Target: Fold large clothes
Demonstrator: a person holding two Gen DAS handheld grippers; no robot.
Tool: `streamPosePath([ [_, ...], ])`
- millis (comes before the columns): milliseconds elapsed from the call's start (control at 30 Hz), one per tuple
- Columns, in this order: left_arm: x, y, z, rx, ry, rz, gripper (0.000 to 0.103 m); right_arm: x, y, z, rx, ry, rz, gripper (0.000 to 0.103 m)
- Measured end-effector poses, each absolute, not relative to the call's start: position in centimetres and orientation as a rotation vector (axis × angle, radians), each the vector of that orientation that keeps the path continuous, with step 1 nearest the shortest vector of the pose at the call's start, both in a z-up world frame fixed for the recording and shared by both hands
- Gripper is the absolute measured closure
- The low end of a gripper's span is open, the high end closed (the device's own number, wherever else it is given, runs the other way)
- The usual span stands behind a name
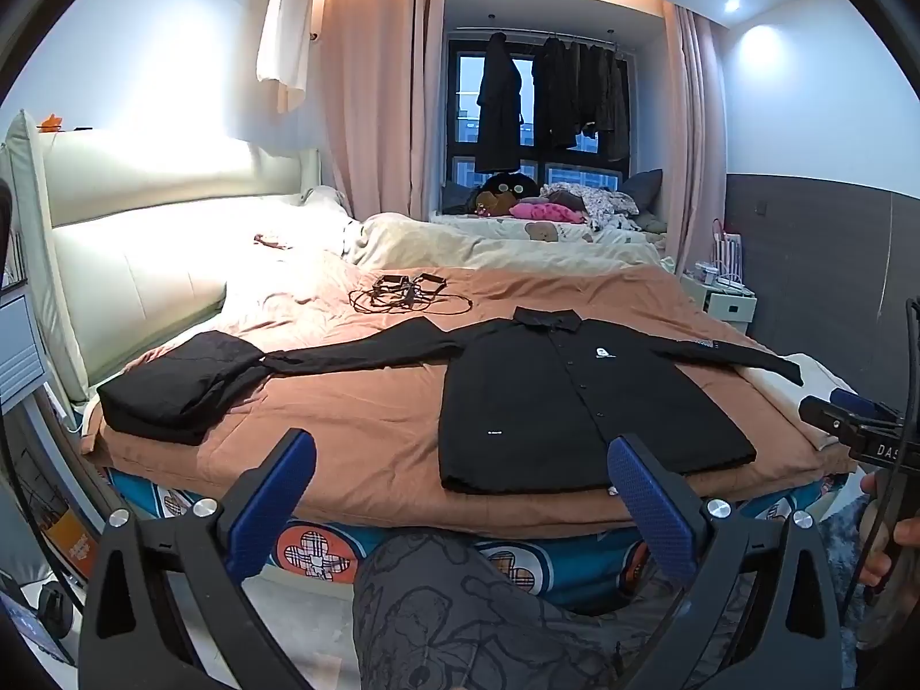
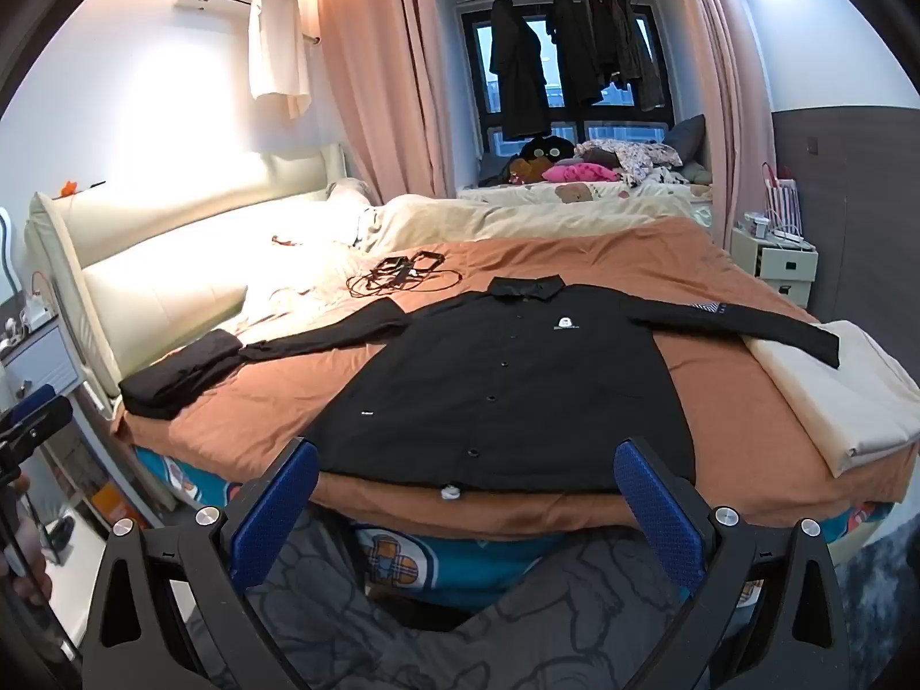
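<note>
The long-sleeved black button-up shirt [image 2: 512, 385] is lying flat, front up, on the rust-brown bedspread [image 2: 581, 241], its collar pointing away and its sleeves stretching sideways. Its hem is sitting just beyond the right gripper [image 2: 466, 494], whose fingers are standing apart and empty. The left gripper [image 1: 460, 489], equally apart and empty, is hanging off the shirt's left hem corner, so the right looks nearer.

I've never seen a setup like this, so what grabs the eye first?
A black shirt lies spread flat, sleeves outstretched, on the brown bedspread. In the foreground, each hand-held gripper, left and right, stands open and empty before the bed edge. Dark clothes hang at the window behind.
</note>
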State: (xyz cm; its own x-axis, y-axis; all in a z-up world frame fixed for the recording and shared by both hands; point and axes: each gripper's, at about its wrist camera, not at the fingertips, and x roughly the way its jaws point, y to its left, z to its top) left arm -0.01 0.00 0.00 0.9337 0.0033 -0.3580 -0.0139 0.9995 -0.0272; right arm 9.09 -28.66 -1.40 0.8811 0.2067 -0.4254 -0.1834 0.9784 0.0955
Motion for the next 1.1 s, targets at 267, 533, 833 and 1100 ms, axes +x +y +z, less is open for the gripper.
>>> streamPosePath([
  [267,-0.52,0.54,0.08,-0.035,0.358,0.006,0.0,9.02,-28.57,-1.41,0.052,0.441,0.205,0.0],
  [533,-0.25,0.17,0.07,-0.034,0.362,0.004,0.0,8.98,-28.66,-1.46,0.052,0.439,0.205,0.0],
  [833,-0.26,0.37,0.24,-0.043,0.361,0.005,0.0,8.94,-28.86,-1.33,0.051,0.434,0.202,0.0],
  [1100,-0.29,0.37,0.2,-0.043,0.364,0.005,0.0,8.75,-28.8,-1.17,0.049,0.433,0.201,0.0],
])
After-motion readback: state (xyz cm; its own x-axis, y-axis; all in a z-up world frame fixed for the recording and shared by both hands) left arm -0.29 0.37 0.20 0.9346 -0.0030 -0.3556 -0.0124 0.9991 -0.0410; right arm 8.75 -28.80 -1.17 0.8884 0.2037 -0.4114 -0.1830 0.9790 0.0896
